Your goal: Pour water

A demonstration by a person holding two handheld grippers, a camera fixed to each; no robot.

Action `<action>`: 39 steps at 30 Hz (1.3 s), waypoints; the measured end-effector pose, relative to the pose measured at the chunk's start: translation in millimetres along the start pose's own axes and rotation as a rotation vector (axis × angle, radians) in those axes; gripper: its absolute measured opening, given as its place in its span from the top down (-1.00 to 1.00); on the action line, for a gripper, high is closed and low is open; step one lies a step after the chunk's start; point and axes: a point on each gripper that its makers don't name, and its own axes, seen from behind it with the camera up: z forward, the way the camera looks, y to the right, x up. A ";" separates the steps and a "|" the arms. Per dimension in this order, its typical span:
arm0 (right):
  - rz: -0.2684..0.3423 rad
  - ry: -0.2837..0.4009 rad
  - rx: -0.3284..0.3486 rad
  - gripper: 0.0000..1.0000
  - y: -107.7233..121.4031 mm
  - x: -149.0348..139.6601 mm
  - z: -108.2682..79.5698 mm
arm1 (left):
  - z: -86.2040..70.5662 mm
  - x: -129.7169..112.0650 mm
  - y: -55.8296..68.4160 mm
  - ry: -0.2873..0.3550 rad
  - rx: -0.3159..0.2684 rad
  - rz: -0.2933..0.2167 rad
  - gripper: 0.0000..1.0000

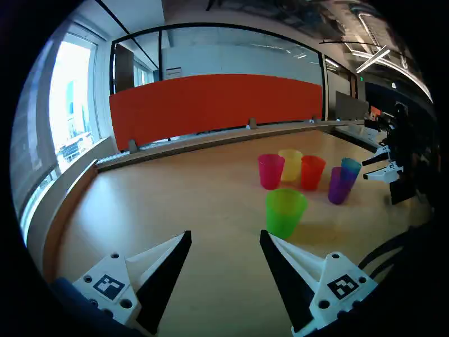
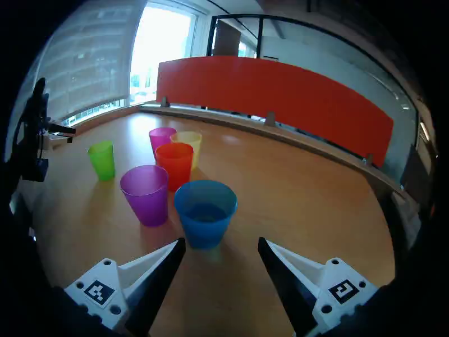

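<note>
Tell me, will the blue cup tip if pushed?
Probably: the blue cup looks like thin plastic, so likely light. It narrows toward its base, so a high push may tip it; low, it might slide on the smooth table.

My left gripper view sits low over the table (image 1: 168,196), facing the orange partition (image 1: 216,106), with the green cup (image 1: 285,210) closest. My right gripper view looks in from the opposite side, the blue cup (image 2: 205,212) nearest. Both share all six cups (image 1: 312,171), the table and the partition.
</note>
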 end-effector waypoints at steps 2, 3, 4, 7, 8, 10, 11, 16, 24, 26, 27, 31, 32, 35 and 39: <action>0.003 0.003 -0.020 -1.00 5.0 -2.7 -4.9 | -0.4 0.3 -2.8 0.009 0.011 -0.005 -0.81; 0.005 0.005 -0.031 -1.00 8.0 -3.8 -7.7 | -0.7 0.5 -4.5 0.015 0.017 -0.008 -0.81; 0.010 0.011 -0.044 -1.00 11.1 -3.3 -10.1 | -1.3 0.8 -6.0 0.019 0.021 -0.010 -0.81; 0.028 0.032 -0.080 -1.00 19.9 0.0 -17.8 | -3.2 1.5 -11.4 0.032 0.038 -0.016 -0.81; 0.036 0.042 -0.089 -1.00 22.3 1.8 -20.5 | -3.8 1.6 -13.3 0.036 0.045 -0.018 -0.81; 0.053 0.064 -0.106 -1.00 27.0 6.4 -25.6 | -5.0 2.4 -16.5 0.044 0.055 -0.022 -0.81; 0.061 0.075 -0.113 -1.00 29.1 8.7 -27.8 | -5.5 2.9 -17.7 0.047 0.059 -0.023 -0.81; 0.093 0.137 -0.164 -1.00 42.4 22.4 -38.2 | -10.0 8.8 -25.4 0.076 0.088 -0.021 -0.81; 0.130 0.264 -0.261 -1.00 65.0 51.2 -51.3 | -16.1 19.6 -40.2 0.127 0.146 -0.012 -0.81; 0.139 0.298 -0.281 -1.00 69.4 58.9 -54.6 | -17.4 22.0 -42.8 0.140 0.155 -0.019 -0.81; 0.144 0.315 -0.291 -1.00 71.6 62.7 -56.1 | -18.1 23.2 -44.1 0.147 0.160 -0.022 -0.81; 0.166 0.384 -0.330 -1.00 81.2 76.7 -61.2 | -23.4 31.6 -51.7 0.188 0.183 -0.037 -0.81; 0.171 0.401 -0.337 -1.00 83.0 80.5 -62.3 | -24.4 33.5 -53.3 0.197 0.188 -0.040 -0.81; 0.184 0.463 -0.357 -1.00 86.1 96.3 -68.1 | -26.6 39.8 -56.3 0.227 0.198 -0.046 -0.80; 0.186 0.549 -0.378 -1.00 84.9 116.3 -74.0 | -27.5 45.9 -58.8 0.263 0.212 -0.047 -0.81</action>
